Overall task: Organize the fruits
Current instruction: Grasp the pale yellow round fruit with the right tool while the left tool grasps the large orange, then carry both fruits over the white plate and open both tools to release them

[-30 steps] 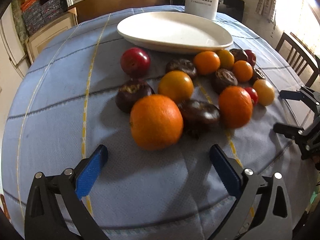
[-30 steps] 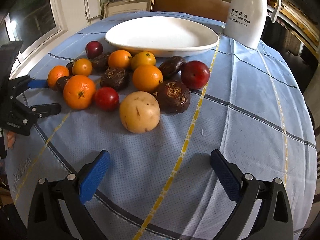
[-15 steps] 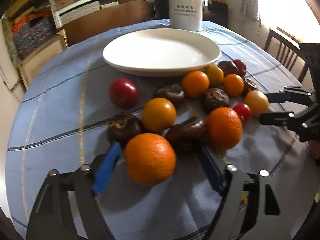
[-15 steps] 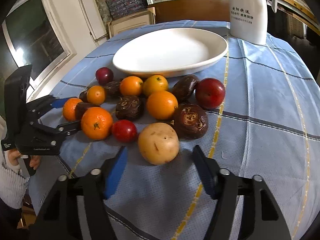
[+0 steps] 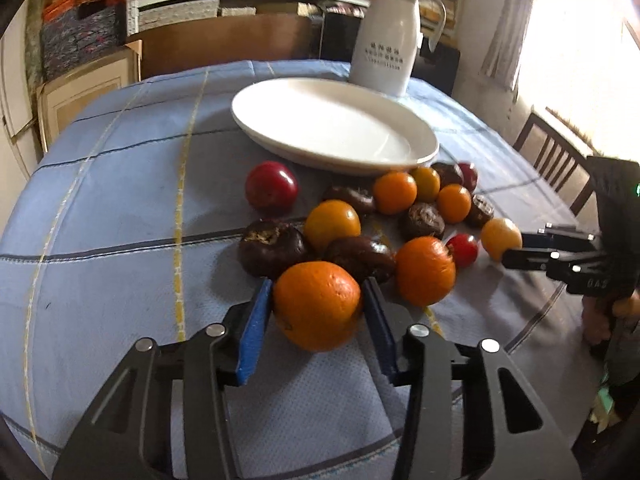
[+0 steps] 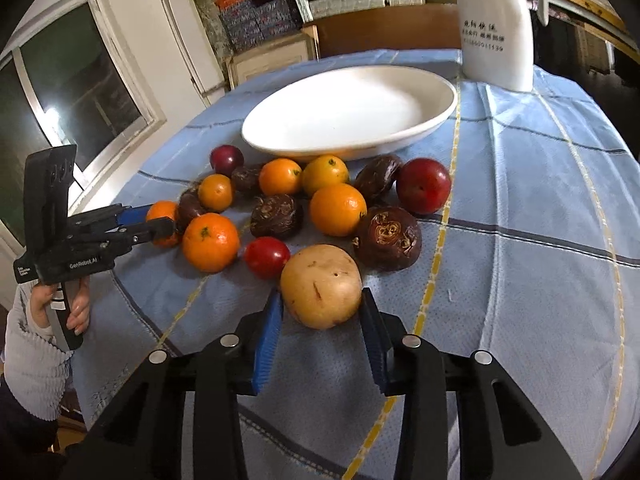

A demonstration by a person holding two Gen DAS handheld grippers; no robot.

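Two grippers sit in front of the white plate. Left gripper pinches a big orange at the near-left edge of the fruit pile; right gripper clamps a tan potato at the pile's near-right edge.

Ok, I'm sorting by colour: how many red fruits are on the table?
3. The big red fruit at the pile's right edge, the small red fruit left of the yellow fruit in the right tool, the dark red fruit near the plate, far left. Others may hide.
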